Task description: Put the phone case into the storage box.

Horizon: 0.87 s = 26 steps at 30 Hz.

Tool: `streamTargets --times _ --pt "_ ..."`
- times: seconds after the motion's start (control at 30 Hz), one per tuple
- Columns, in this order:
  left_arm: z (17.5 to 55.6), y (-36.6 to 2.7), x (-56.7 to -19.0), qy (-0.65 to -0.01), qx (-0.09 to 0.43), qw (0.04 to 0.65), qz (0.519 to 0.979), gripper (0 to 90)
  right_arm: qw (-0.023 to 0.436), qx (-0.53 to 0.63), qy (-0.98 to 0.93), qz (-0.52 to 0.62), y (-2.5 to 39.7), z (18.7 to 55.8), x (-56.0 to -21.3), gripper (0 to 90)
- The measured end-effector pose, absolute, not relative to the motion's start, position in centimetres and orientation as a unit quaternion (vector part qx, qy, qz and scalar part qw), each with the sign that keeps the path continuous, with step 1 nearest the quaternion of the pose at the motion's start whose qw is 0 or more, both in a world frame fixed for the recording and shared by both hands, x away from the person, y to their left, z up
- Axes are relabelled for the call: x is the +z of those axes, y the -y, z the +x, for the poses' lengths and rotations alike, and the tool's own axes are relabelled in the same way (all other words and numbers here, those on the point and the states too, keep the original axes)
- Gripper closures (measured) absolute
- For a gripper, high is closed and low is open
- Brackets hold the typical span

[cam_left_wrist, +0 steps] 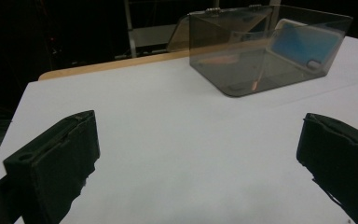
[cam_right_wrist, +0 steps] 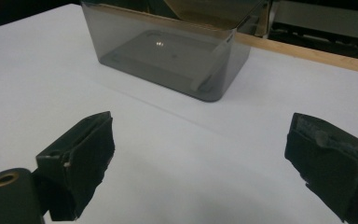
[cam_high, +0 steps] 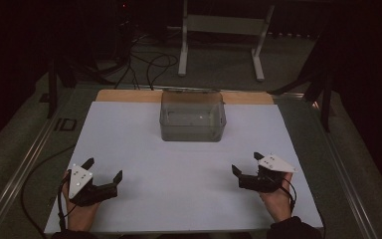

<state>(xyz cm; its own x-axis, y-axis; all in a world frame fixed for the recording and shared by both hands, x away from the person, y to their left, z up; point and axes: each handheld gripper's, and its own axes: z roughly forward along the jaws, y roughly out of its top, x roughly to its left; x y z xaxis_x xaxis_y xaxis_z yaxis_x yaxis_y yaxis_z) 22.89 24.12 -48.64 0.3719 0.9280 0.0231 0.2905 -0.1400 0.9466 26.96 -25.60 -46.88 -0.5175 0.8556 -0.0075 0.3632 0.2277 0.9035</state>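
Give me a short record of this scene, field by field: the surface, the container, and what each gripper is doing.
surface: white board on a table
container: smoky clear plastic box, far centre of the board, lid hinged open at the back
left gripper: jaws wide open, holding nothing, near left corner
right gripper: jaws wide open, holding nothing, near right corner
contact: both grippers well apart from the box

A box (cam_high: 193,117) stands on the sheet (cam_high: 179,164) at the far middle, its lid behind it, near the board strip (cam_high: 119,95) along the far edge. The left gripper (cam_high: 104,172) rests at the near left, the right gripper (cam_high: 247,165) at the near right, well apart, both short of the box. A stand (cam_high: 219,30) is on the floor beyond the table.
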Motion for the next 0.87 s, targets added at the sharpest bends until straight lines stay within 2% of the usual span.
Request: streamTargets --times 0.43,0.87 --pt "22.6 -24.0 -48.8 -0.437 0.334 0.484 0.68 0.3 0.276 0.503 -0.718 0.395 27.4 25.2 -49.0 8.2" --pt "22.7 -24.1 -48.9 -0.437 0.338 0.477 0.684 0.3 0.274 0.508 -0.715 0.395 28.1 25.0 -49.5 8.2"
